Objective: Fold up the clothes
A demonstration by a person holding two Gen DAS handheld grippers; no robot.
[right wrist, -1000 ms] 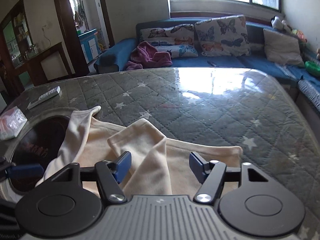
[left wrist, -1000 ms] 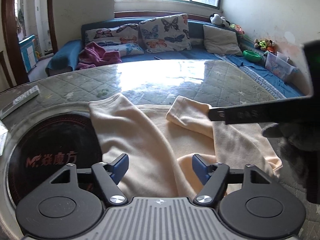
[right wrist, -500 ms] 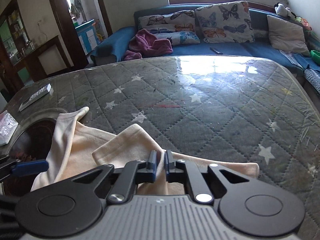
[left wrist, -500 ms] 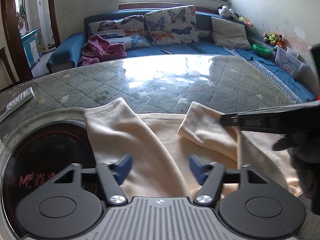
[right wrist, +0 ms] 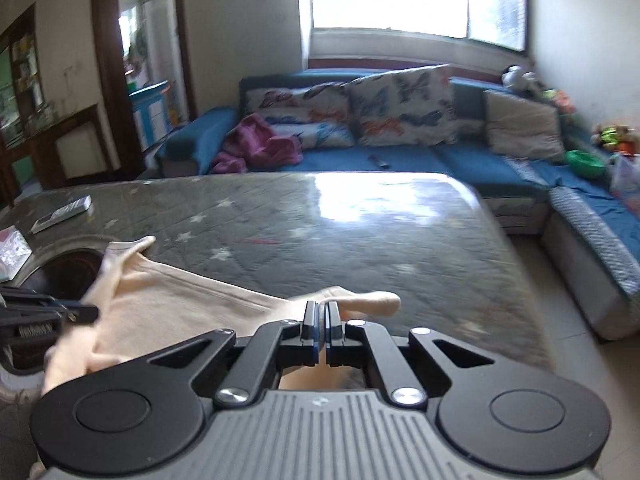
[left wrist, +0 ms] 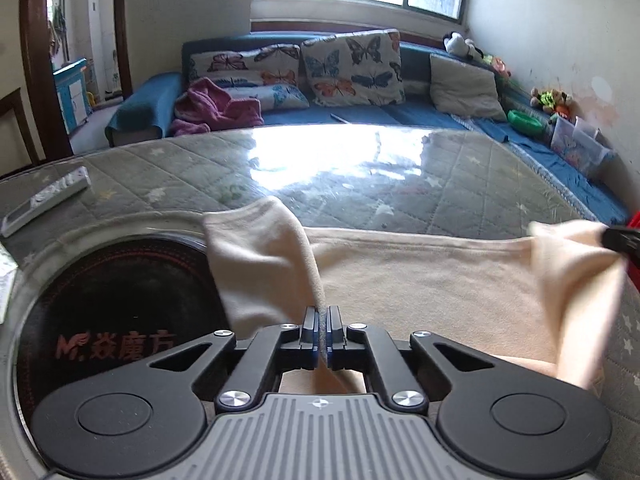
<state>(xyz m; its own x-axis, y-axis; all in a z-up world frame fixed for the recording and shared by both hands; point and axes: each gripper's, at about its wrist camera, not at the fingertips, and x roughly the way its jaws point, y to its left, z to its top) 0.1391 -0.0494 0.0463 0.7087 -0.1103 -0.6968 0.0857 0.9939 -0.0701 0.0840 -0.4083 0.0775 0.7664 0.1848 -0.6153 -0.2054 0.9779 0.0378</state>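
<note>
A cream long-sleeved garment lies spread on the table's near side. My left gripper is closing hard on a fold of its left sleeve, pads pinching the cloth. In the right wrist view my right gripper is shut on the other sleeve, lifted slightly off the table. The right gripper shows at the left view's far right edge, holding blurred cloth. The left gripper appears at the right view's left edge. The garment stretches between them.
The table has a grey quilted star cover under glass. A round black hotplate sits at the near left, partly under the garment. A white remote lies beyond it. The table's right edge drops to floor; a blue sofa stands behind.
Both grippers have gone from open to shut on the cream garment. The right one has swung out to the right and risen, drawing its sleeve away so the cloth lies stretched wider.
</note>
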